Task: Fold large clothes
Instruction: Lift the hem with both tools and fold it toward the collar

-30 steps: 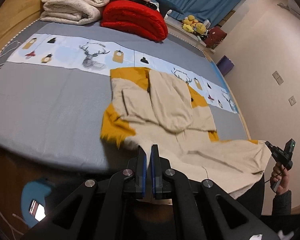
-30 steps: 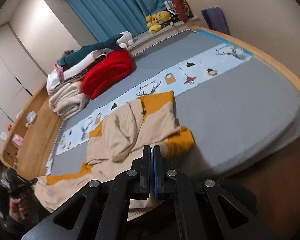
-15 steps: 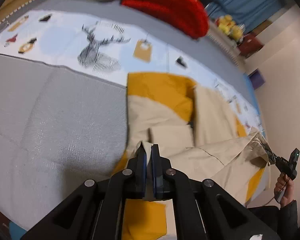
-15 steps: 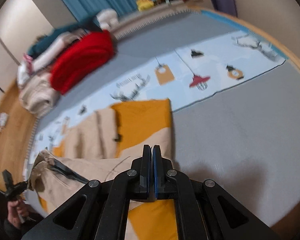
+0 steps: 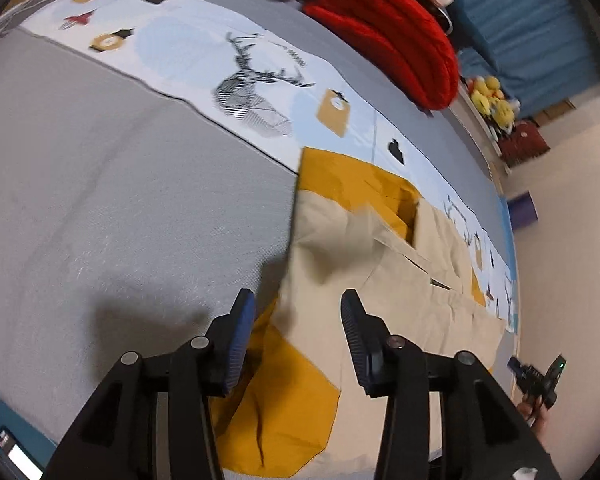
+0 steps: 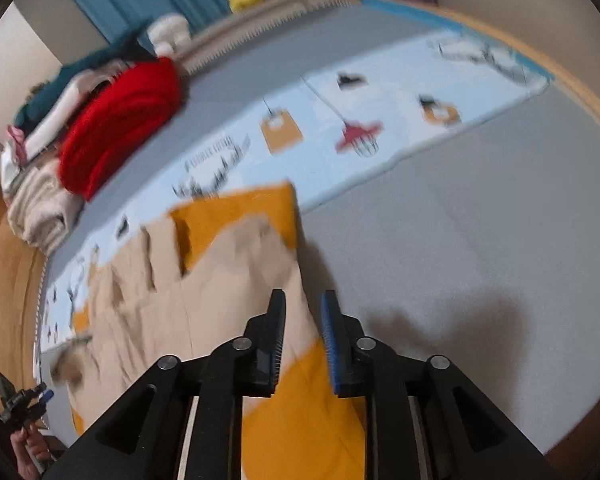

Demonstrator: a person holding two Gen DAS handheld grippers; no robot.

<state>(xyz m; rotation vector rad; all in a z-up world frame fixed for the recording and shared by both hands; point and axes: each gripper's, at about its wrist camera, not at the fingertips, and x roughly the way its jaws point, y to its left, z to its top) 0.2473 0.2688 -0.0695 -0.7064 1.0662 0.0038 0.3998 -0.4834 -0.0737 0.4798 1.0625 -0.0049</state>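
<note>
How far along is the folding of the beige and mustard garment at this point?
Done: the beige and mustard garment lies on the grey bed cover, its near edge brought up over the body. In hand: nothing; the left hand-held gripper and right hand-held gripper have just been opening, releasing the cloth. Left: further folds to make it compact.

No readable text anywhere.

Only a short line of dark lettering on the pale blue printed band [image 6: 312, 152] across the grey bed cover, above the antler drawing in the right wrist view, too blurred to make out. Same band in the left wrist view [image 5: 180, 44] bearing a few tiny dark marks at the tips of the deer's antlers [image 5: 256, 92], too small to tell as letters. Rest of the print pictures alone: tags, lamps, small dark shapes. No brand, number or sign legible elsewhere.
</note>
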